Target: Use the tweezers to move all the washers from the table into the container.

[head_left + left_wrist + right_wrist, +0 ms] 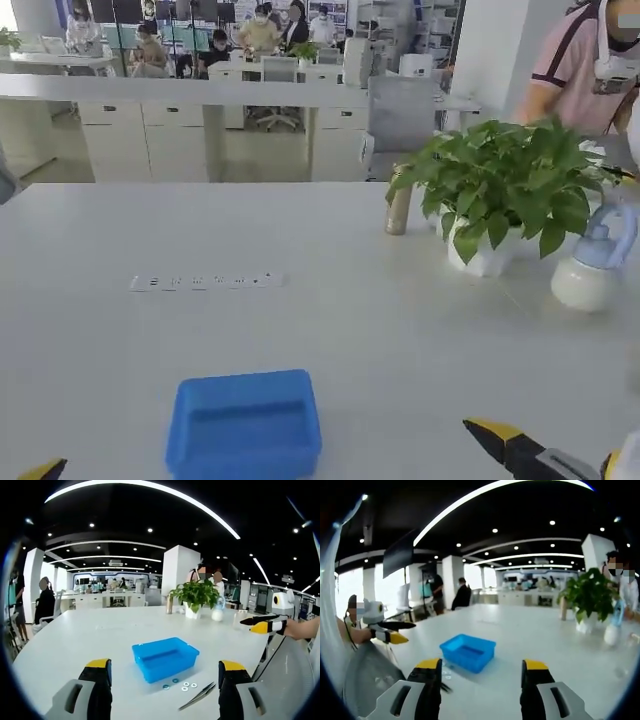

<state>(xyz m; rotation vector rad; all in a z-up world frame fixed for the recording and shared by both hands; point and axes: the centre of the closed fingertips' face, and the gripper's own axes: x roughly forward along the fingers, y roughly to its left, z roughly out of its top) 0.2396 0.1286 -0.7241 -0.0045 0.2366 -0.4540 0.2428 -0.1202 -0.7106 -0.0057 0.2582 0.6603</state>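
A blue container sits on the white table near its front edge. In the left gripper view, several small washers lie on the table just in front of the container, and metal tweezers lie beside them. My left gripper is open and holds nothing, hovering short of the washers. My right gripper is open too, facing the container from the other side. The washers show faintly by its left jaw. The right gripper's tip shows at the bottom right.
At the right of the table stand a leafy plant in a white pot, a white and blue spray bottle and a slim brown bottle. A pale strip lies mid-table. A person stands behind the plant.
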